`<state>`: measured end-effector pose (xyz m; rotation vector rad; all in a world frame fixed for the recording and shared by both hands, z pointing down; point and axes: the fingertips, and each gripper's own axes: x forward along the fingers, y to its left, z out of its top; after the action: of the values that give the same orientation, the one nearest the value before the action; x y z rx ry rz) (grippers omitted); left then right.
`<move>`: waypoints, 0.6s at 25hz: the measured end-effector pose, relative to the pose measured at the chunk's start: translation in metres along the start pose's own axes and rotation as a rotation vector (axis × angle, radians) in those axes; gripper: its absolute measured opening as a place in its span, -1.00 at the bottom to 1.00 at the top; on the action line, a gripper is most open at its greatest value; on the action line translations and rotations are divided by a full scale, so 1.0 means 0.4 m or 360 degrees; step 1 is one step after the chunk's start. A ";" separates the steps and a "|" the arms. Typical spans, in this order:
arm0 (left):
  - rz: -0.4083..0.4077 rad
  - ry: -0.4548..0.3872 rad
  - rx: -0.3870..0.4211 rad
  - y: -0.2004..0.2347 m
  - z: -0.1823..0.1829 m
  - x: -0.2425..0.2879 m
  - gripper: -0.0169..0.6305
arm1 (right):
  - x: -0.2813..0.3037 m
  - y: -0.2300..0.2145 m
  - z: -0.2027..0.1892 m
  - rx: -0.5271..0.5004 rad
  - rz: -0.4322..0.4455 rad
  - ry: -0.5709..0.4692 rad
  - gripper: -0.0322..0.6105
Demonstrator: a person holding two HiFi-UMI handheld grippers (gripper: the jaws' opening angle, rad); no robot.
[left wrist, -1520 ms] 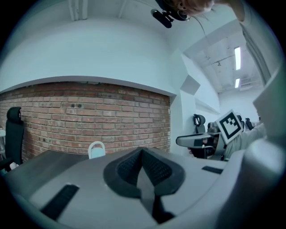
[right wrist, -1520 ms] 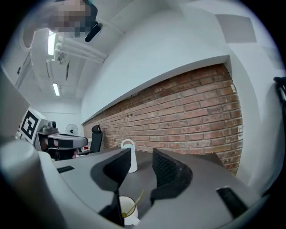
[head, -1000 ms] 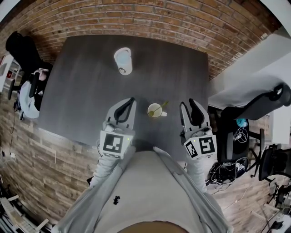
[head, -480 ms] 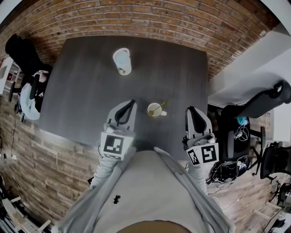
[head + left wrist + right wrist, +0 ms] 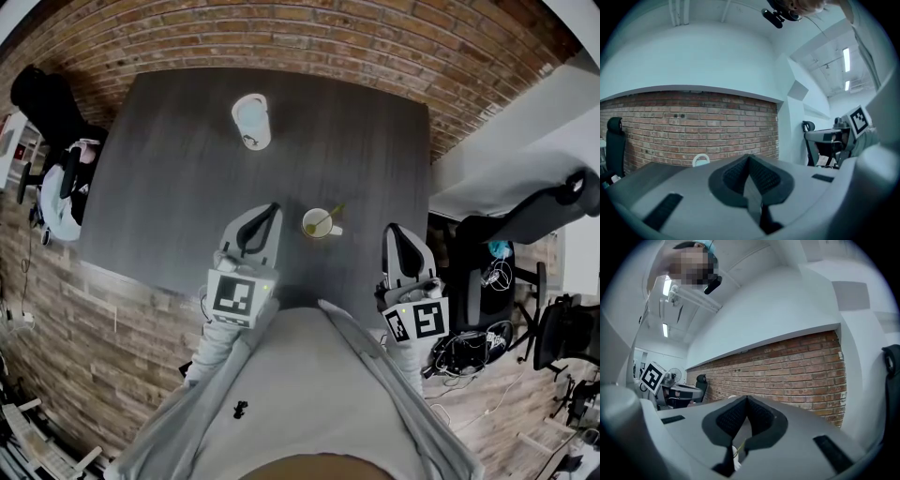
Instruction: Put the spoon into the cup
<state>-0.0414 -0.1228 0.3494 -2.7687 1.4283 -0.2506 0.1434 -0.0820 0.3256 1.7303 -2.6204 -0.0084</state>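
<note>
A small white cup (image 5: 319,224) stands on the dark table (image 5: 169,178), between my two grippers. A yellow-green spoon (image 5: 329,217) rests inside it, its handle leaning out to the upper right. My left gripper (image 5: 272,206) is shut and empty just left of the cup. My right gripper (image 5: 391,228) is shut and empty to the cup's right, apart from it. The left gripper view shows the jaws (image 5: 749,157) pressed together with nothing between them. In the right gripper view the jaws (image 5: 746,399) meet too, and a sliver of the cup (image 5: 736,456) shows below them.
A taller white cup (image 5: 251,122) stands near the table's far edge, also seen as a white cup (image 5: 701,160) over the left jaws. A brick wall (image 5: 309,37) runs behind the table. Office chairs stand at left (image 5: 47,103) and right (image 5: 539,214); cables (image 5: 459,352) lie on the floor.
The right gripper's jaws went from wide open to shut and it drew a little right, away from the cup. The left gripper stayed put. The spoon stays in the cup.
</note>
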 end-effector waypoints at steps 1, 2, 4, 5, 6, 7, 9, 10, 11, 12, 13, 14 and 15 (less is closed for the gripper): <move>0.0004 0.0005 -0.0008 -0.001 -0.002 0.000 -0.89 | 0.000 -0.001 -0.003 -0.0001 0.0001 0.0004 -0.85; 0.0009 0.0010 -0.0021 -0.002 -0.004 0.000 -0.89 | 0.000 -0.001 -0.006 0.0001 0.0002 0.0007 -0.85; 0.0012 0.0013 -0.0026 -0.002 -0.007 0.001 -0.89 | 0.001 -0.002 -0.009 0.0005 0.0003 0.0009 -0.85; 0.0009 0.0012 -0.0015 -0.001 -0.008 0.002 -0.89 | 0.001 -0.002 -0.009 0.0006 0.0003 0.0009 -0.85; 0.0009 0.0011 -0.0008 0.000 -0.008 0.003 -0.89 | 0.002 -0.002 -0.009 0.0006 0.0002 0.0009 -0.85; 0.0010 0.0011 -0.0006 0.000 -0.009 0.004 -0.89 | 0.002 -0.003 -0.010 0.0006 0.0001 0.0010 -0.85; 0.0013 0.0012 -0.0011 0.001 -0.010 0.006 -0.89 | 0.002 -0.005 -0.011 0.0002 -0.0003 0.0014 -0.85; 0.0014 0.0013 -0.0013 0.001 -0.011 0.007 -0.89 | 0.001 -0.006 -0.012 0.0001 -0.0007 0.0018 -0.85; 0.0013 0.0014 -0.0014 0.000 -0.011 0.007 -0.89 | 0.001 -0.008 -0.013 0.0001 -0.0012 0.0022 -0.85; 0.0012 0.0016 -0.0014 0.000 -0.012 0.008 -0.89 | 0.001 -0.011 -0.014 0.0003 -0.0017 0.0024 -0.85; 0.0011 0.0018 -0.0014 0.000 -0.013 0.009 -0.89 | 0.001 -0.012 -0.015 0.0005 -0.0020 0.0024 -0.85; 0.0010 0.0020 -0.0014 0.000 -0.015 0.009 -0.89 | 0.002 -0.013 -0.016 0.0008 -0.0022 0.0025 -0.85; 0.0010 0.0022 -0.0013 0.002 -0.016 0.009 -0.89 | 0.003 -0.013 -0.018 0.0009 -0.0022 0.0027 -0.85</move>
<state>-0.0409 -0.1255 0.3561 -2.7739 1.4446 -0.2651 0.1476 -0.0850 0.3327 1.7427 -2.5992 0.0136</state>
